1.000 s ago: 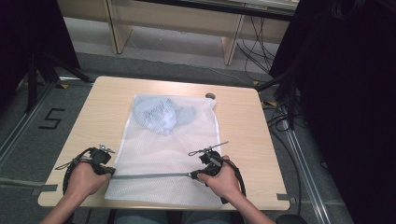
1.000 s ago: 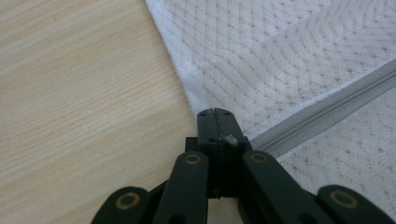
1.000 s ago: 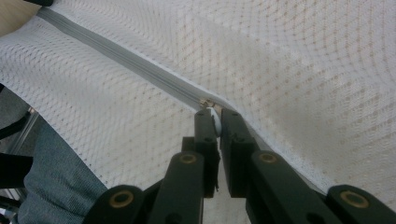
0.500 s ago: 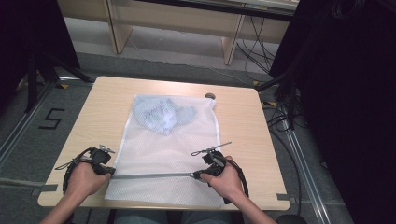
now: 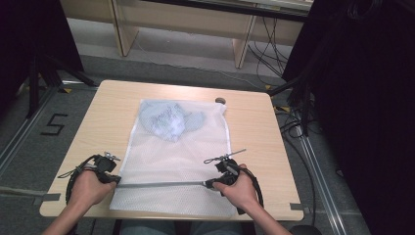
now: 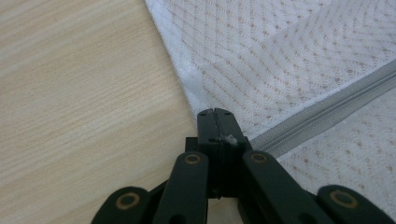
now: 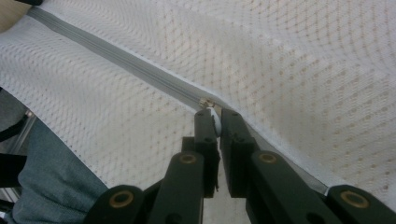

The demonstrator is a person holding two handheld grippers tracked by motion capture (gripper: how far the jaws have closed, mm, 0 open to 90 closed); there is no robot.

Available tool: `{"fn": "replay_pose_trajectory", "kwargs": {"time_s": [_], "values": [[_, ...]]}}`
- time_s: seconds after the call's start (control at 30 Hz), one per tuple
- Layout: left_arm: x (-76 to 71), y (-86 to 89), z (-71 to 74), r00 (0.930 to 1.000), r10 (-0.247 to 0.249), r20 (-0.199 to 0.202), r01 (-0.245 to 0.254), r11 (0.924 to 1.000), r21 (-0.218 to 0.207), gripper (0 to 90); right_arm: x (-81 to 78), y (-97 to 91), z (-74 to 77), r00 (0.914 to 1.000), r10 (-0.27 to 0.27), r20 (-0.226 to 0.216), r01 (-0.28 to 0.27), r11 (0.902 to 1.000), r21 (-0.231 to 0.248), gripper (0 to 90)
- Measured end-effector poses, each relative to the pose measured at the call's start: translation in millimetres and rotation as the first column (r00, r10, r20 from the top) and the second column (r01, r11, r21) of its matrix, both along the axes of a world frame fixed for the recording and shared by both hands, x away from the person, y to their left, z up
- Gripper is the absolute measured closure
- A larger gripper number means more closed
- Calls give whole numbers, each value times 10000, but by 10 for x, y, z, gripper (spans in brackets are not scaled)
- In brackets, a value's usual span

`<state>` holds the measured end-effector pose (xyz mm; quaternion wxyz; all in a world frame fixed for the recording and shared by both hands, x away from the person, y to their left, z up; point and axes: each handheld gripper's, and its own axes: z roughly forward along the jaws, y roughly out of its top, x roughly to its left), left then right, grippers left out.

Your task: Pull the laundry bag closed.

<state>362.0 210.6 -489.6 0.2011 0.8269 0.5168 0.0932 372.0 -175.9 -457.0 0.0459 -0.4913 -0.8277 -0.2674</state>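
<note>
From the high view we see the white mesh laundry bag point(image 5: 176, 161) lying flat on the tabletop point(image 5: 254, 127), its bottom hem hanging just over the near edge and its top reaching toward the far edge. A grey zipper point(image 5: 161, 184) runs across the bag near that near edge. A pale blue garment point(image 5: 169, 120) sits inside the bag, bunched at its far end; the near half of the bag looks flat. A small dark round spot point(image 5: 220, 101) lies on the wood just beyond the bag's far right corner.

The left gripper point(image 5: 110, 177) sits at the zipper's left end, at the bag's left edge; the right gripper point(image 5: 211, 184) sits on the zipper nearer the right edge.

The gripper views add what the high view cannot resolve. In the left gripper view, the left gripper point(image 6: 215, 114) has its jaws pressed together, with a scrap of white mesh caught in the seam, right where the zipper point(image 6: 322, 114) ends. In the right gripper view, the right gripper point(image 7: 214, 114) has its jaws narrowed onto a small white zipper pull point(image 7: 215, 122), with the metal slider point(image 7: 205, 101) just ahead of the tips. That view also shows blue trousers point(image 7: 42, 177) below the bag's overhanging hem.
</note>
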Motion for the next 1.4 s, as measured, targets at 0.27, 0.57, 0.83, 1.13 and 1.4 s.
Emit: {"fn": "replay_pose_trajectory", "kwargs": {"time_s": [0.27, 0.57, 0.83, 1.13, 1.4], "values": [[0, -5, 1, 10000, 11, -7, -11, 10000, 38, 899, -1, -22, 4, 10000, -63, -46, 63, 10000, 20, 866], [1, -4, 0, 10000, 4, -14, -4, 10000, 18, 898, -6, -54, 9, 10000, -81, -21, 81, 10000, -25, 866], [0, -10, -7, 9999, 112, 75, -112, 9999, -32, 899, 5, -108, 12, 9999, -127, 70, 127, 9999, 10, 866], [1, -9, -6, 9999, 104, 65, -104, 9999, -31, 898, -1, -150, 11, 9997, -227, 42, 227, 9997, 53, 866], [0, -9, -7, 9999, 110, 75, -109, 9999, -40, 899, -7, -179, 22, 9997, -215, 75, 215, 9997, 94, 866]]}}
